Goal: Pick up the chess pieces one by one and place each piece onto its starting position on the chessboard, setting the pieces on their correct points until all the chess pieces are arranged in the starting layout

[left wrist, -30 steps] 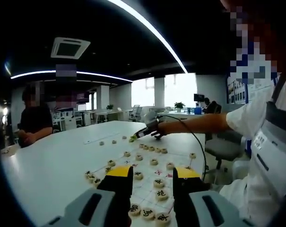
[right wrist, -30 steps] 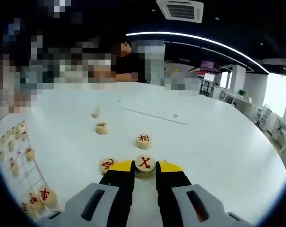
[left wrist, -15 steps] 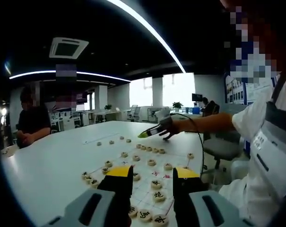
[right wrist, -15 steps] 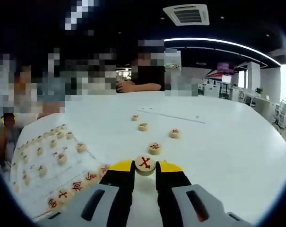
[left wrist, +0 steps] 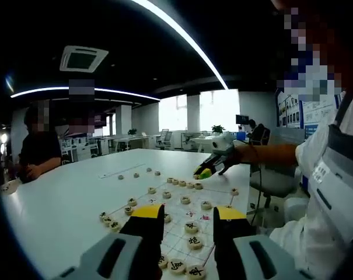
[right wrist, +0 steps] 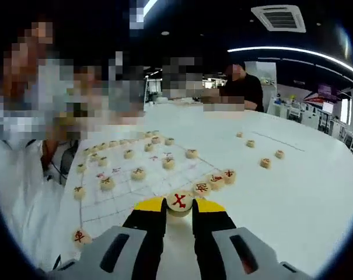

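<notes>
A paper chessboard [right wrist: 123, 195] lies on the white table with several round wooden pieces on its points. My right gripper [right wrist: 179, 206] is shut on a round piece with a red character [right wrist: 179, 200], held above the board's near edge beside a short row of red pieces [right wrist: 216, 181]. In the left gripper view the right gripper [left wrist: 204, 173] hovers in a person's hand over the far side of the chessboard [left wrist: 176, 233]. My left gripper [left wrist: 188, 214] stands open over the board's near rows, nothing between its jaws.
Loose pieces [right wrist: 265, 163] lie on the table [right wrist: 304, 198] to the right of the board, also seen as loose pieces [left wrist: 136, 174] beyond it. A lone red piece [right wrist: 79, 236] sits at the board's near left corner. A seated person [left wrist: 39, 154] is across the table.
My right gripper has carried the red piece away from the loose pieces and over to the board's edge. The left gripper has barely moved.
</notes>
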### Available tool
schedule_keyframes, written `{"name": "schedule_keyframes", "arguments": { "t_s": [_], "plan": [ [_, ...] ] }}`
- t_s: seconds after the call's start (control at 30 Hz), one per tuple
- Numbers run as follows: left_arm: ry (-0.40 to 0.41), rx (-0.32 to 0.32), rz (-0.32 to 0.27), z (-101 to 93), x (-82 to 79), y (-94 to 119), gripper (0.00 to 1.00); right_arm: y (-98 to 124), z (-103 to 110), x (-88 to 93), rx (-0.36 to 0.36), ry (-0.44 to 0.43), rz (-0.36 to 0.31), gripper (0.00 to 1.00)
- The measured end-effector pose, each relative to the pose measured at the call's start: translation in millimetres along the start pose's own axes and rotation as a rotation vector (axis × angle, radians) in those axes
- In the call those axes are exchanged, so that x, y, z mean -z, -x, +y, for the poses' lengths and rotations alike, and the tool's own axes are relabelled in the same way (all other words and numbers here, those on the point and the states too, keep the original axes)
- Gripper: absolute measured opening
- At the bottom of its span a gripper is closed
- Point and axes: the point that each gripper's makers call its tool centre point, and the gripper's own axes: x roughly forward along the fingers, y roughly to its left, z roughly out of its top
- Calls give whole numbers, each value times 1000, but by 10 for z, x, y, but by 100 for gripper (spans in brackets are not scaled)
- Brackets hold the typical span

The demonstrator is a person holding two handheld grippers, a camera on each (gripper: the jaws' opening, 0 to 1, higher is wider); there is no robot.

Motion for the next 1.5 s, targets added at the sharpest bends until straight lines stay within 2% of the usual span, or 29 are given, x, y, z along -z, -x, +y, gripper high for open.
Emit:
{"name": "schedule_keyframes", "arguments": {
  "t_s": [0.17, 0.3, 0.6, 0.9, 1.33, 1.5],
  "plan": [
    [-1, 0, -3, -2, -9, 10, 35, 50, 259, 95, -68, 30, 35, 19],
    [-1, -2, -5, 2, -16, 16, 35, 43, 353, 162, -90, 56, 68, 19],
    [-4, -2, -8, -1, -35, 26, 35, -39, 321, 202, -73, 70, 105, 19],
    [-4, -3, -4, 4, -20, 21, 35, -67, 282, 216, -47, 96, 116, 19],
    [-5, -3, -8, -1, -37, 23, 35, -52, 263, 184, -36, 88, 95, 20],
    [-4, -6, -7, 7, -34, 27, 35, -62, 319, 152, -52, 38, 78, 33]
  ]
}}
